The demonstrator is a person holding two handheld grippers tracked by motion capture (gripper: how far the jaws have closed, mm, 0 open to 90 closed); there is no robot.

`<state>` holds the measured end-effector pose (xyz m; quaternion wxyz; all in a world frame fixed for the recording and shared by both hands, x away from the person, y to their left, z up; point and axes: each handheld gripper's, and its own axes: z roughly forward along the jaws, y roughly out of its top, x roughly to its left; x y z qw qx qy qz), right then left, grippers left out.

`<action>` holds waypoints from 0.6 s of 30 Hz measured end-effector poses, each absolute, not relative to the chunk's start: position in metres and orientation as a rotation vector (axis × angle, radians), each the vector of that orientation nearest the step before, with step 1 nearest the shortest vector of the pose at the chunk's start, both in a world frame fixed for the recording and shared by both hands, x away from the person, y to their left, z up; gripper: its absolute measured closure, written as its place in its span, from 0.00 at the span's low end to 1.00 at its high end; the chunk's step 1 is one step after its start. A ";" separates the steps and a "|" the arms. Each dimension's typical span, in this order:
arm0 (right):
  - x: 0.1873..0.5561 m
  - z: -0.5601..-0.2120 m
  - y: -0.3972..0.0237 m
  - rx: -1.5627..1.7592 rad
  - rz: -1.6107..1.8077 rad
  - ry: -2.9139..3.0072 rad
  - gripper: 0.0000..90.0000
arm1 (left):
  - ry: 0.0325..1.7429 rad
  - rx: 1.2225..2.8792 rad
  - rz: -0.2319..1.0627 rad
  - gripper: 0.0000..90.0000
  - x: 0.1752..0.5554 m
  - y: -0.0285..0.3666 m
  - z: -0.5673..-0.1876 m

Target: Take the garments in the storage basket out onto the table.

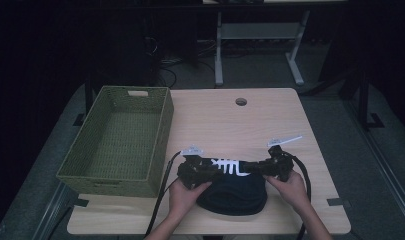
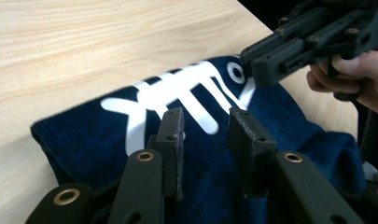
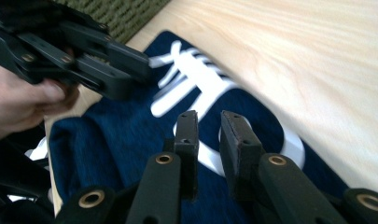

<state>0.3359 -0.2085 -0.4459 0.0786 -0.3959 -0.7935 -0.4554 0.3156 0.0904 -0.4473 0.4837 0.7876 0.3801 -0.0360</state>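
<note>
High view has a folded dark blue garment (image 1: 232,192) with a white fish-bone print lying at the lower middle of the frame on the wooden table (image 1: 250,120), with a green woven basket (image 1: 121,140) at the left. Left gripper (image 1: 217,169) and right gripper (image 1: 246,168) meet tip to tip over the print. Each gripper view shows its own jaws slightly parted above the cloth with nothing pinched between them, the pads clear of the fabric.
</note>
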 end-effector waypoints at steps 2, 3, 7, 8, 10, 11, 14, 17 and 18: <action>0.334 -0.448 -0.211 -1.192 -1.352 -2.376 0.85 | 0.914 1.921 -0.108 0.73 0.313 0.093 -0.446; 0.333 -0.452 -0.215 -1.205 -1.329 -2.377 0.85 | 0.908 1.923 -0.105 0.73 0.311 0.095 -0.445; 0.323 -0.451 -0.215 -1.162 -1.368 -2.338 0.84 | 0.865 1.912 -0.136 0.73 0.301 0.097 -0.440; 0.320 -0.450 -0.214 -1.146 -1.372 -2.339 0.84 | 0.865 1.912 -0.136 0.73 0.301 0.097 -0.440; 0.312 -0.447 -0.210 -1.104 -1.365 -2.352 0.84 | 0.826 1.923 -0.159 0.74 0.293 0.096 -0.437; 0.308 -0.447 -0.208 -1.086 -1.358 -2.354 0.84 | 0.809 1.927 -0.165 0.74 0.290 0.096 -0.436; 0.295 -0.446 -0.203 -1.016 -1.367 -2.342 0.86 | 0.790 1.935 -0.173 0.75 0.285 0.096 -0.436; 0.286 -0.447 -0.198 -0.976 -1.339 -2.352 0.86 | 0.768 1.969 -0.198 0.77 0.278 0.096 -0.440; 0.282 -0.448 -0.195 -0.956 -1.324 -2.356 0.86 | 0.773 1.980 -0.208 0.77 0.275 0.095 -0.443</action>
